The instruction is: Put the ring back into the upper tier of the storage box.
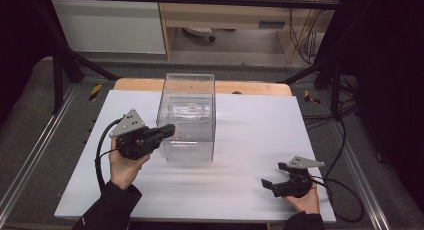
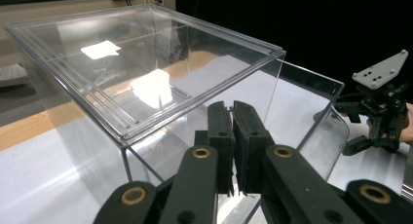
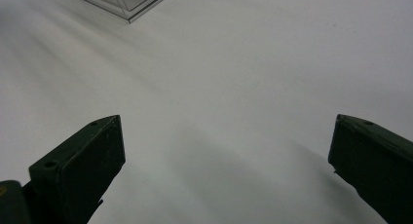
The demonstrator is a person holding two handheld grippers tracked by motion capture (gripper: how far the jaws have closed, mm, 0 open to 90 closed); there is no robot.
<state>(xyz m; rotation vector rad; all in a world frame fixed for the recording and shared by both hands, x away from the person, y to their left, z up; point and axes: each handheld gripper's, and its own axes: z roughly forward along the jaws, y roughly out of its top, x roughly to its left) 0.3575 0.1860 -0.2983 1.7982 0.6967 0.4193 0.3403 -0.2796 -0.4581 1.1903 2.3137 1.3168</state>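
High view – box: a clear plastic box (image 1: 187, 117) stood on the white table (image 1: 250, 155), left of centre, toward the far edge.
High view – left gripper (image 1: 167, 131): jaws closed on nothing, tips at the box's near-left wall.
Left gripper view: the closed jaws sat just below the box's lid (image 2: 141, 68); the right gripper (image 2: 358, 129) hung beyond.
Right gripper view: jaws wide apart above bare table; box corner far left.

The clear box (image 3: 124, 2) is cut off by the top edge of the right gripper view, leaving just one bottom corner on the tabletop (image 3: 234, 87).
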